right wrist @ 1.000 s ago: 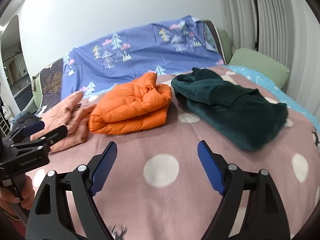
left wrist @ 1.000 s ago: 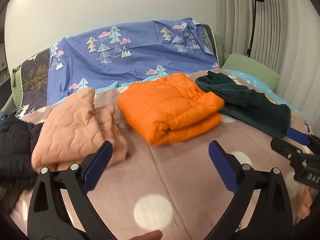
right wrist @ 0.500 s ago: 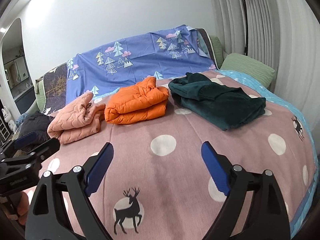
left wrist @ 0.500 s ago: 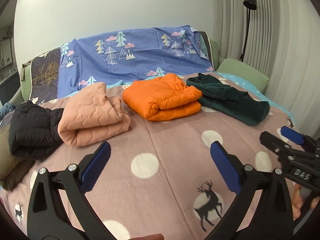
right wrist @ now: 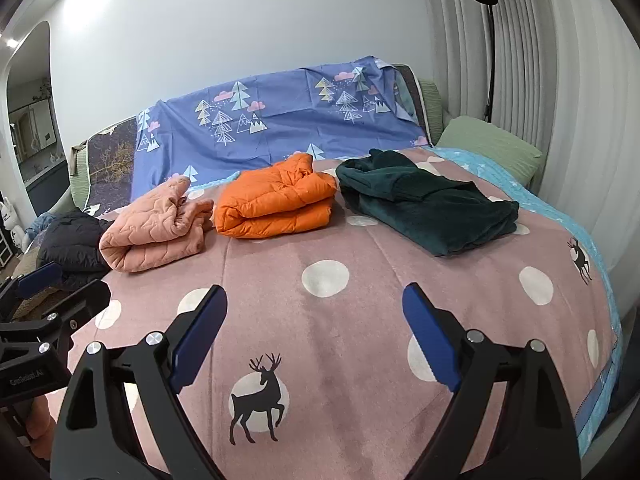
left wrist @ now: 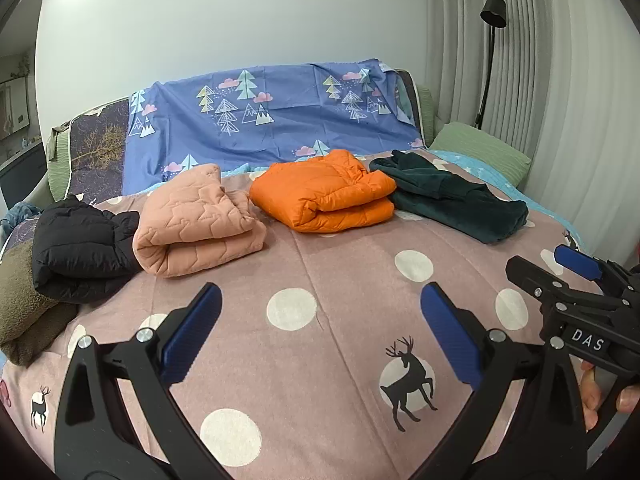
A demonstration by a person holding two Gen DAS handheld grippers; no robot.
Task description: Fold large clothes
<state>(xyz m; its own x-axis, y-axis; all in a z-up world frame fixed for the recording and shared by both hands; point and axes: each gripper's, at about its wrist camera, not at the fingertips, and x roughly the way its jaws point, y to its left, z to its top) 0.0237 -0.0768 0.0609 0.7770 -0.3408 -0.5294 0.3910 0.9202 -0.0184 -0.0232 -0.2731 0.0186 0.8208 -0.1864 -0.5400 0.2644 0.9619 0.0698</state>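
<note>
Lying in a row across the far half of the bed [right wrist: 360,320], four folded garments are seen on the pink blanket with its white dots and black deer. From left to right they are a black puffer jacket [left wrist: 80,244], a peach quilted jacket [left wrist: 192,220], an orange puffer jacket [left wrist: 328,192] and a dark green fleece garment [right wrist: 432,208]. The black one is pressed against the peach one, the peach and orange ones are parted by a narrow strip of blanket, and the green one is seen just beside the orange one, its near edge touching or almost touching it. A brown fleece item [left wrist: 20,320] is partly shown under the black jacket at the left edge of the bed. Behind the row, a blue sheet [left wrist: 272,120] printed with trees is draped over the headboard, a green pillow [right wrist: 492,148] is laid at the right corner, and a black floor lamp [right wrist: 486,20] is stood against the curtain. Both tools are held above the bare near part of the blanket, well apart from every garment. The left hand-held gripper [left wrist: 320,332] is spread wide with nothing between its blue pads. The right hand-held gripper [right wrist: 316,332] has just been opening and is likewise released and empty. Fingers [left wrist: 592,396] are seen on the right tool's handle.
</note>
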